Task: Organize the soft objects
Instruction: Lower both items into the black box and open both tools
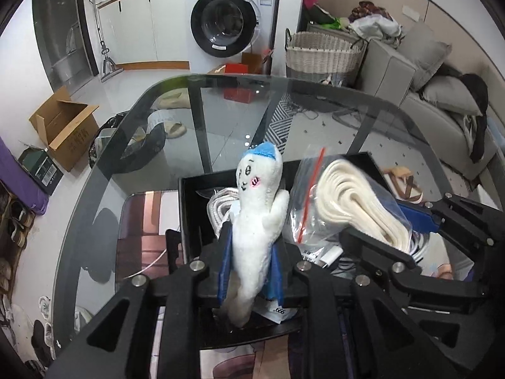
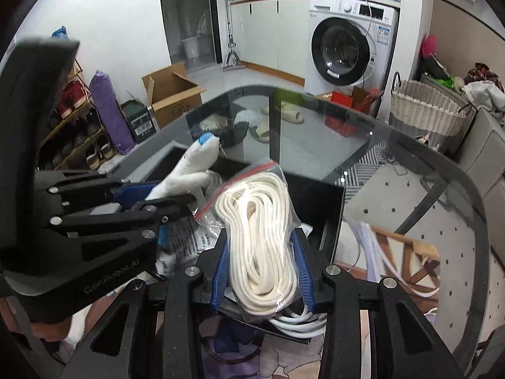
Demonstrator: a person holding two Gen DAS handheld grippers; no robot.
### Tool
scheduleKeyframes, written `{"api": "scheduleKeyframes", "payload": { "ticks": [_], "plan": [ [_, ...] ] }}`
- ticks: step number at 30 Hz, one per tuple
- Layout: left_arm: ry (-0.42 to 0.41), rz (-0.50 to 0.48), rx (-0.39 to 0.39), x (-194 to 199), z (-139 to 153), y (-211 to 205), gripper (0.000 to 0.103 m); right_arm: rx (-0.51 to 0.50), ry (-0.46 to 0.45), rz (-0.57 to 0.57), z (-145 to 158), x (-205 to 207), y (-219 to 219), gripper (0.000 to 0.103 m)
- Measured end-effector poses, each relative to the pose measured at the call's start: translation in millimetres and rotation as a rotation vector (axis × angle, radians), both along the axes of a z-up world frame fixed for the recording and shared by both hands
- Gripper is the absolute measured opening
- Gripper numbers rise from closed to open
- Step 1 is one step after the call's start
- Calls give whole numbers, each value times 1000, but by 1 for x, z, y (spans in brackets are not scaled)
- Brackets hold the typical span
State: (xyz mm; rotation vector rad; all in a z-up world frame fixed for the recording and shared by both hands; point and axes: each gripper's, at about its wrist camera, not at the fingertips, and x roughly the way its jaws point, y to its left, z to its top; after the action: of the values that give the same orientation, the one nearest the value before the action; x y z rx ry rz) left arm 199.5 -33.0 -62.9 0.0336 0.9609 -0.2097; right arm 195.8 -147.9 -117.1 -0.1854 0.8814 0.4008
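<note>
Closest to you, your left gripper (image 1: 249, 271) is clamped on the white plush toy (image 1: 255, 218), its blue pads squeezing the body while the blue-capped head stands up above the black box (image 1: 189, 189). Your right gripper (image 2: 262, 271) is closed around the bagged white rope (image 2: 258, 237), a coil sealed in a clear zip bag with a red strip; the pads press in on both sides of the coil. Both loads hang over the black box, which sits on the glass table (image 1: 221, 110). The toy is over the box's left part, the rope bag just beside it over the right part. Inside the box, under the two, lie a white cable (image 2: 300, 323) and a printed packet (image 2: 186, 240). Beyond the box, past the table's far edge, stand the washing machine (image 1: 233, 15) and the wicker basket (image 1: 322, 53).
</note>
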Motion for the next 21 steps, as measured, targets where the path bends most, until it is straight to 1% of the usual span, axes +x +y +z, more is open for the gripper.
{"api": "scheduleKeyframes", "payload": {
  "ticks": [5, 9, 15, 21],
  "plan": [
    [26, -14, 49, 2, -8, -6, 20, -15, 36, 21, -5, 3, 4, 37],
    [48, -23, 42, 5, -10, -2, 20, -25, 43, 30, -5, 6, 6, 37],
    [44, -21, 38, 7, -12, -1, 20, -26, 37, 32, -6, 4, 6, 37],
    [43, -16, 42, 5, -12, 2, 23, -20, 33, 33, -2, 2, 7, 38]
  ]
}}
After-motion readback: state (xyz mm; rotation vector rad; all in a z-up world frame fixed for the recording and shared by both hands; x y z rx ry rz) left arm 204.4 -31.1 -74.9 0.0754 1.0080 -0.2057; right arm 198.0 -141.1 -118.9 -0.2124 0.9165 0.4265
